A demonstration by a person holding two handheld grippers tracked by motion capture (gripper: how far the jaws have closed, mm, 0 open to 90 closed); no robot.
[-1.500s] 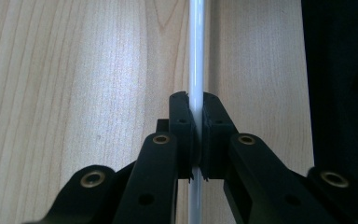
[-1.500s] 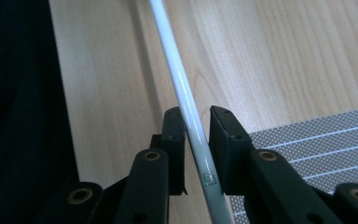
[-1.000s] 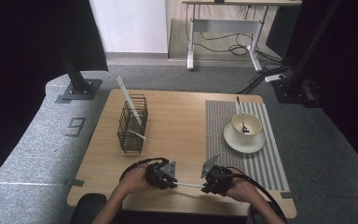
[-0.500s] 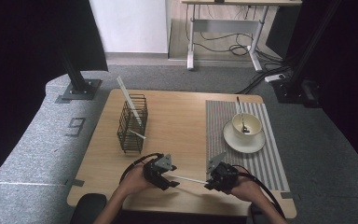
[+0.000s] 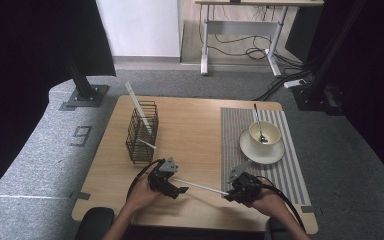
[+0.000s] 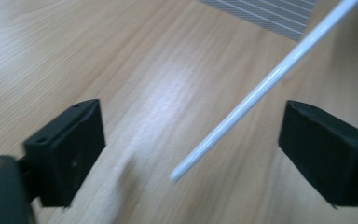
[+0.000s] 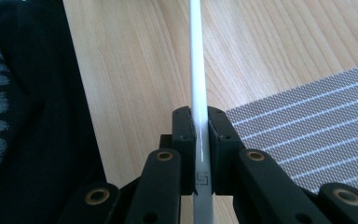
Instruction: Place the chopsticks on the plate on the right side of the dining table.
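Note:
A thin white stick hangs just above the wooden table near its front edge, running between my two grippers. My right gripper is shut on one end; in the right gripper view the stick sits clamped between the pads of that gripper. My left gripper has just been opening its jaws. In the left gripper view they stand wide apart on my left gripper, with the free tip of the stick between them, touching neither pad.
A black wire basket with more white sticks stands at the left middle. On the striped placemat at the right sits a cream bowl on a saucer, a spoon inside it.
The left jaws went from shut on the stick to wide open. The stick stays in the right gripper, and the two hands drifted slightly apart.

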